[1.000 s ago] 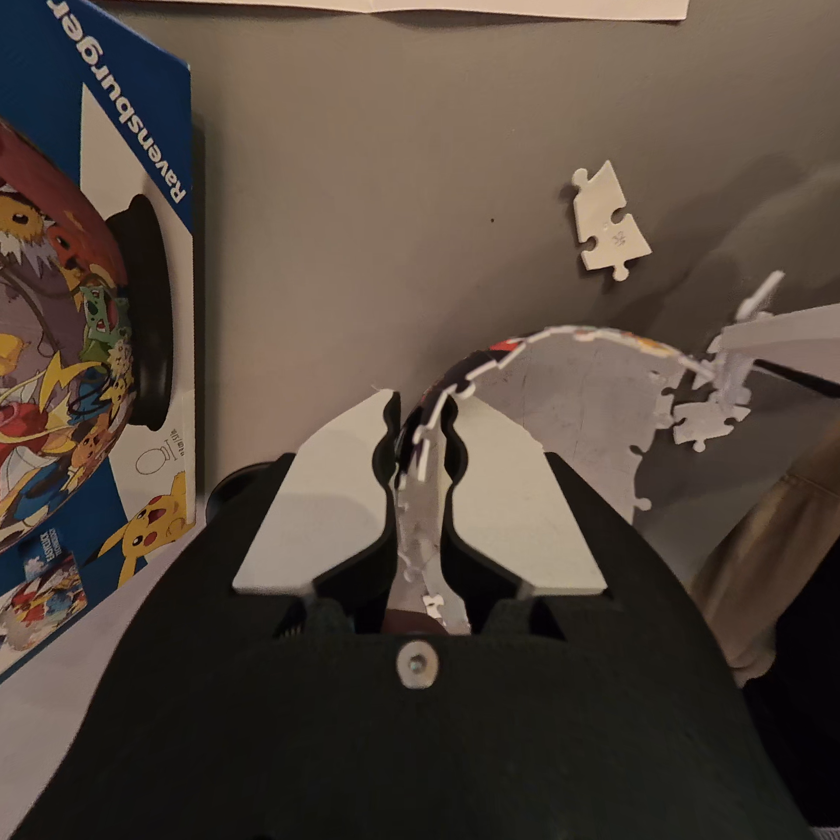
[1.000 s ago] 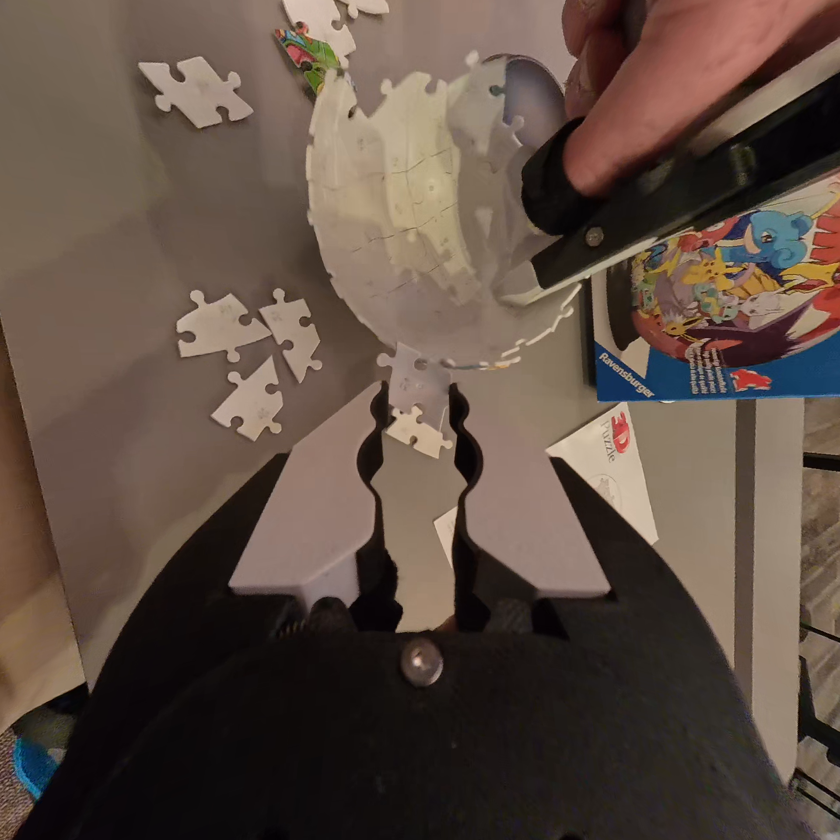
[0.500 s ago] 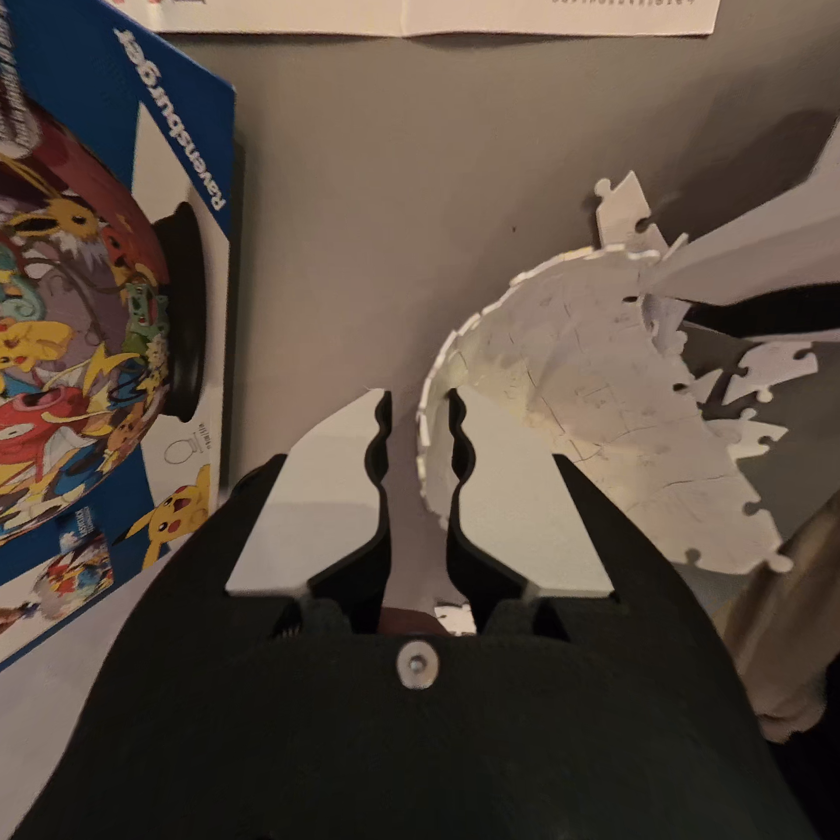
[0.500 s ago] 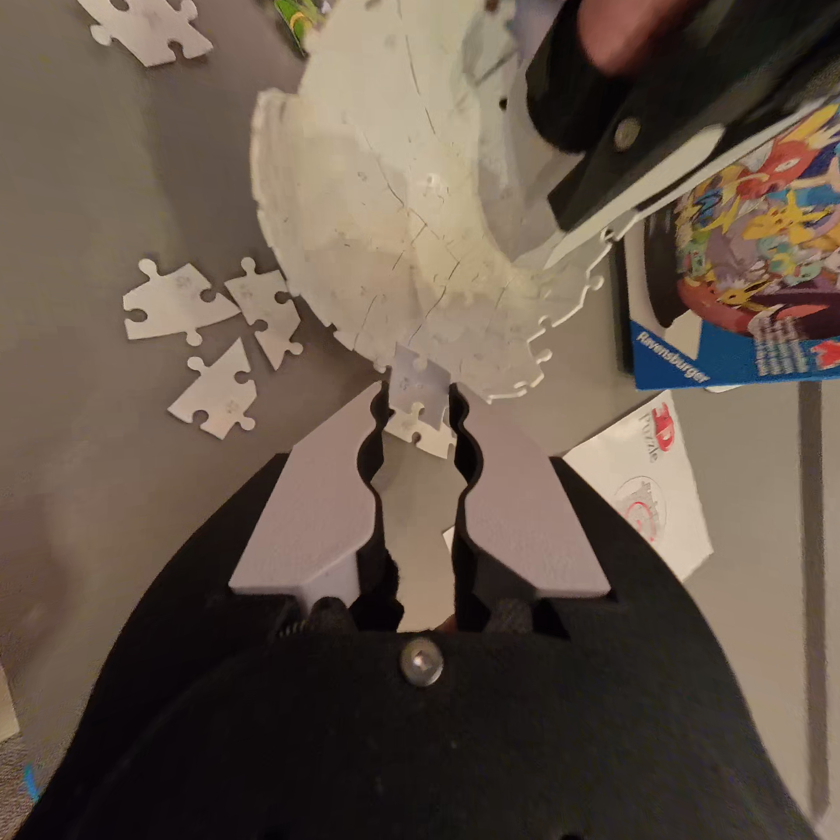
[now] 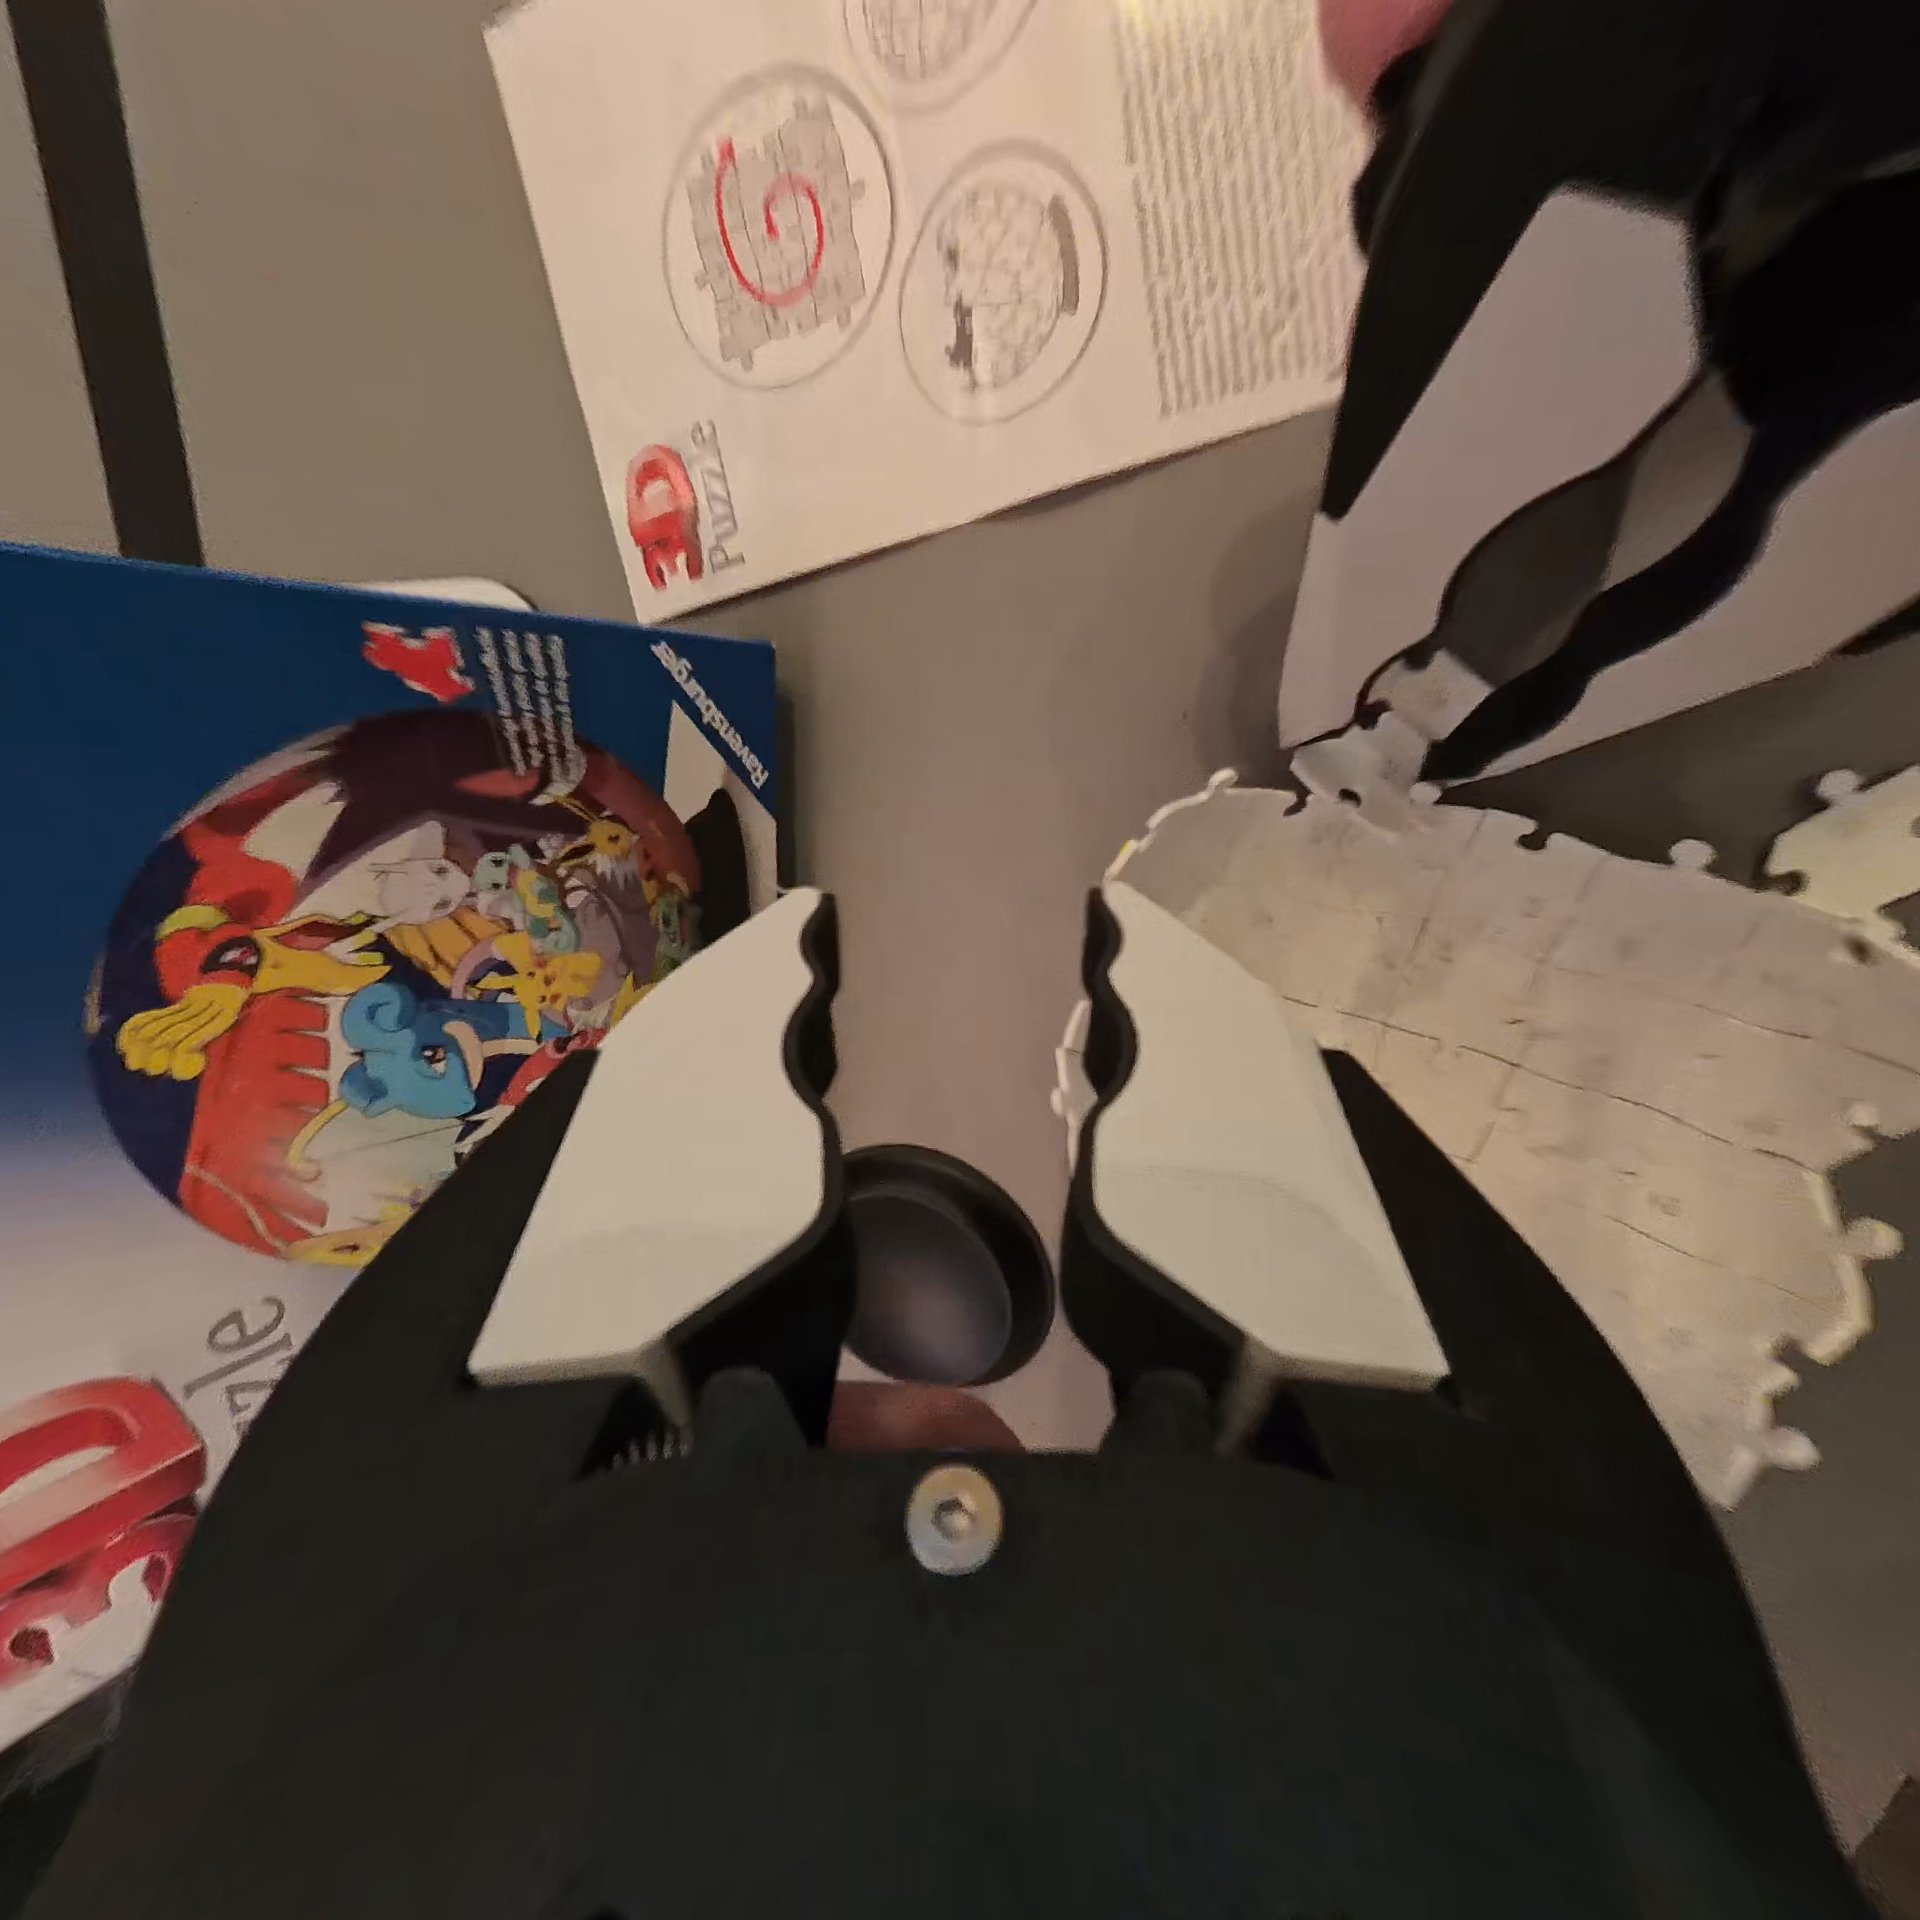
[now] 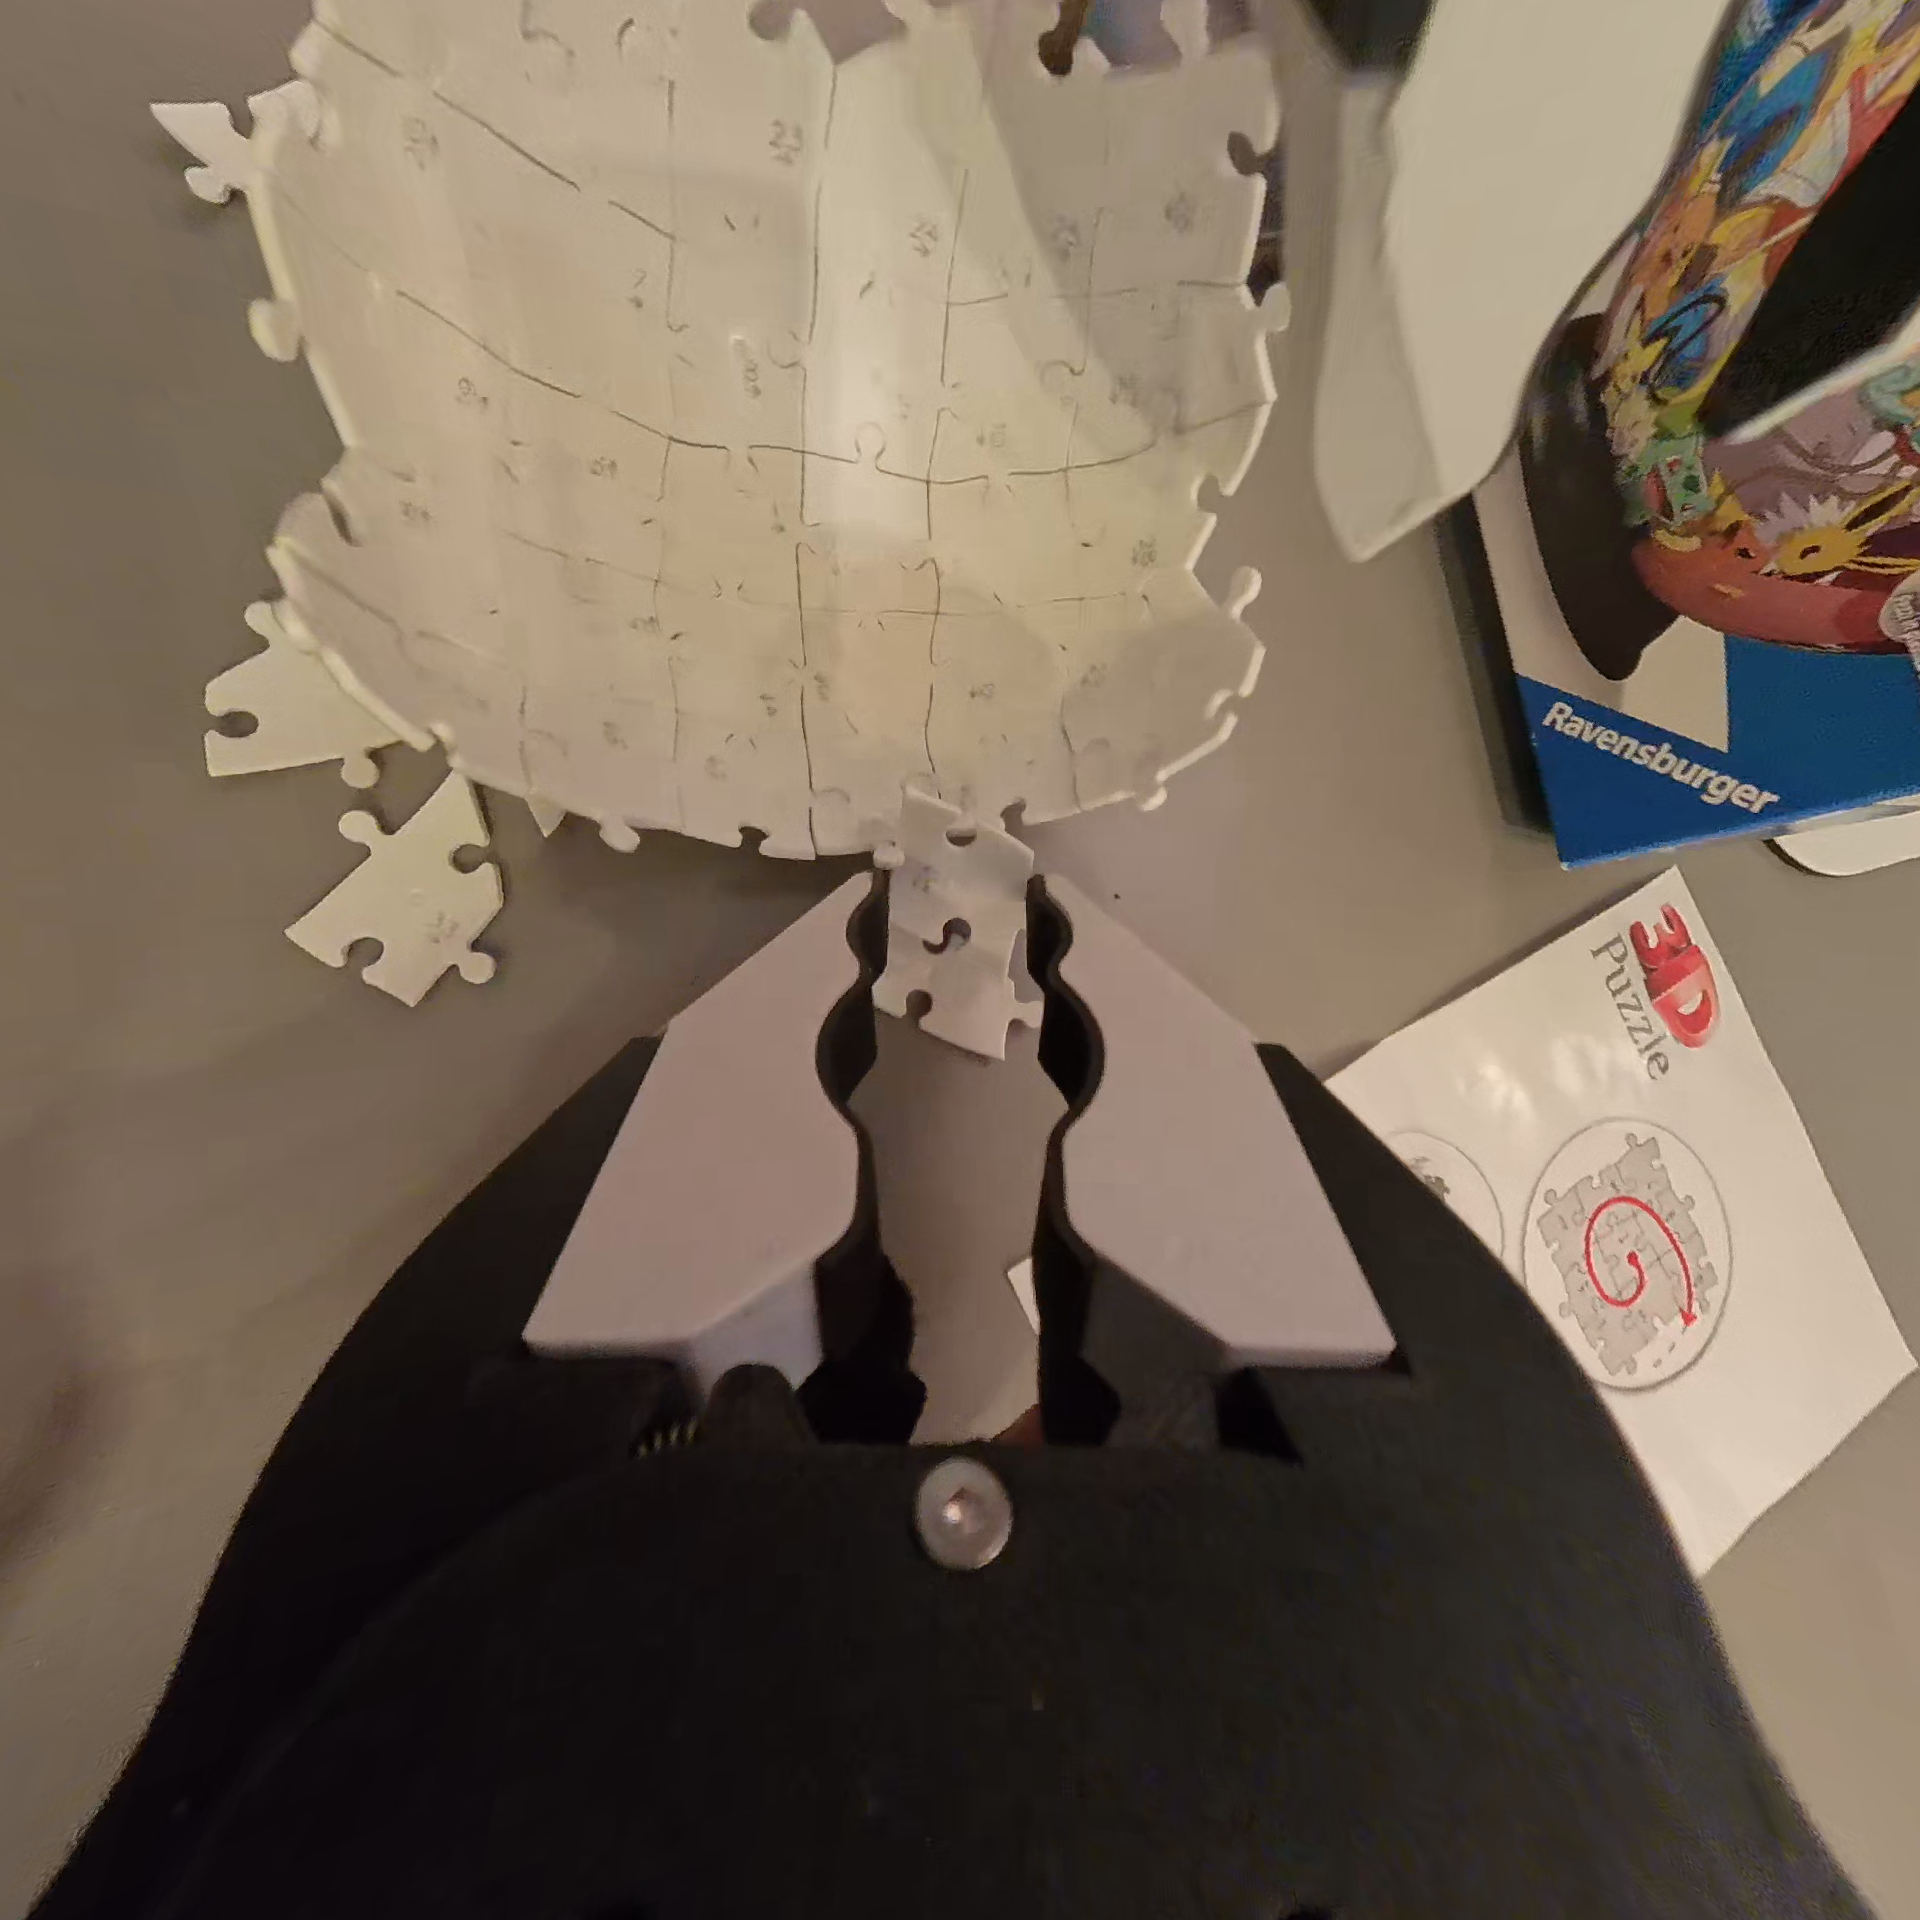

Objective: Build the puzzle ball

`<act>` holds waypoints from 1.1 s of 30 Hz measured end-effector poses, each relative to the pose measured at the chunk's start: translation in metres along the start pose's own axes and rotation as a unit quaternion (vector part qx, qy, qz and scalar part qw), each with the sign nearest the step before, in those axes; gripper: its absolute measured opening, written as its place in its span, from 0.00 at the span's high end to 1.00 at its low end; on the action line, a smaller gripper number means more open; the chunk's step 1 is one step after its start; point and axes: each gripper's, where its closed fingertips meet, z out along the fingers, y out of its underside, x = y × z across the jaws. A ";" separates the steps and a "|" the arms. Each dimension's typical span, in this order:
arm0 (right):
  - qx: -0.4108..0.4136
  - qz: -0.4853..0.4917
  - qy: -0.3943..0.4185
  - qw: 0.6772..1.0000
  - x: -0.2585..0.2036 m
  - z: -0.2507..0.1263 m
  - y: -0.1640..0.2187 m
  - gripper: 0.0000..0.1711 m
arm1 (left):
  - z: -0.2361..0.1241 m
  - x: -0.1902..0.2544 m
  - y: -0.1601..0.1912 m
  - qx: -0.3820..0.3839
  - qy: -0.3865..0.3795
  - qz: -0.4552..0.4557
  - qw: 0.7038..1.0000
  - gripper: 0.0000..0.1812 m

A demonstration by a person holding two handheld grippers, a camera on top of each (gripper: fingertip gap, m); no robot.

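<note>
The right gripper (image 6: 951, 914) is clamped on a white puzzle piece (image 6: 956, 940), its fingertips pinching the piece from both sides and its far end touching the near rim of the half-built puzzle ball (image 6: 769, 416). The ball is a curved white shell of joined pieces with its blank, numbered inner side facing the camera, and it lies on the grey table (image 6: 208, 1143). In the left wrist view the same shell (image 5: 1558, 1039) sits just right of the left gripper (image 5: 956, 935), whose jaws stand wide apart with nothing between them; only the table and a small round black stand (image 5: 935, 1268) show in the gap. Whether the left gripper's right finger touches the shell's edge cannot be told. In that view the right gripper (image 5: 1382, 748) comes in from the far right, holding its piece (image 5: 1397, 727) against the shell's far edge. Loose white pieces (image 6: 400, 904) lie on the table at the near left of the shell, partly tucked under its rim. The blue puzzle box (image 5: 364, 883), printed with a colourful cartoon ball, lies to the left of the left gripper, and a white instruction sheet (image 5: 935, 260) with round diagrams lies beyond it on the table.
</note>
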 end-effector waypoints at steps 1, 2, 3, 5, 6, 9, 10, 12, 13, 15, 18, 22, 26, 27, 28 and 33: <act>0.002 0.000 -0.003 1.000 0.000 0.001 -0.001 0.86 | 0.007 0.000 0.004 -0.021 -0.003 0.010 1.000 0.71; 0.003 -0.002 -0.004 1.000 0.000 0.003 -0.003 0.86 | 0.014 0.000 0.005 -0.031 -0.007 0.028 0.999 0.68; 0.003 -0.005 -0.005 1.000 0.000 0.003 -0.004 0.86 | 0.021 0.001 0.006 -0.040 -0.008 0.039 0.998 0.67; 0.005 -0.008 -0.007 1.000 0.000 0.004 -0.006 0.86 | 0.035 0.004 0.013 -0.072 0.006 0.053 0.996 0.62; 0.008 -0.010 -0.008 1.000 0.000 0.004 -0.007 0.86 | 0.040 0.004 0.015 -0.083 0.009 0.060 0.995 0.61; 0.009 -0.015 -0.007 1.000 0.002 0.004 -0.008 0.86 | 0.048 0.007 0.017 -0.101 0.027 0.070 0.992 0.59; 0.009 -0.016 -0.009 1.000 0.002 0.004 -0.009 0.86 | 0.051 0.007 0.017 -0.106 0.029 0.073 0.991 0.59; 0.011 -0.018 -0.009 1.000 0.003 0.004 -0.009 0.86 | 0.055 0.008 0.019 -0.123 0.031 0.090 0.988 0.58; 0.013 -0.018 -0.011 1.000 0.003 0.003 -0.009 0.86 | 0.056 0.009 0.018 -0.129 0.031 0.099 0.986 0.59; 0.016 -0.018 -0.010 1.000 0.005 0.003 -0.009 0.86 | 0.060 0.012 0.018 -0.142 0.041 0.107 0.983 0.59; 0.015 -0.013 -0.005 1.000 0.009 0.000 -0.005 0.86 | 0.064 0.014 0.014 -0.145 0.054 0.109 0.982 0.58; 0.012 -0.014 0.010 1.000 0.011 -0.003 0.003 0.86 | 0.066 0.011 0.013 -0.161 0.056 0.122 0.978 0.56; 0.020 -0.015 0.039 0.999 0.020 -0.008 0.006 0.86 | 0.070 0.012 0.009 -0.164 0.067 0.121 0.977 0.54; 0.019 -0.017 0.049 0.998 0.023 -0.009 0.008 0.86 | 0.070 0.011 0.009 -0.167 0.068 0.122 0.976 0.53; 0.016 -0.021 0.057 0.998 0.026 -0.009 0.010 0.86 | 0.071 0.013 0.009 -0.169 0.076 0.121 0.975 0.54; 0.010 -0.026 0.057 0.998 0.028 -0.005 0.014 0.86 | 0.073 0.012 0.011 -0.192 0.096 0.114 0.970 0.53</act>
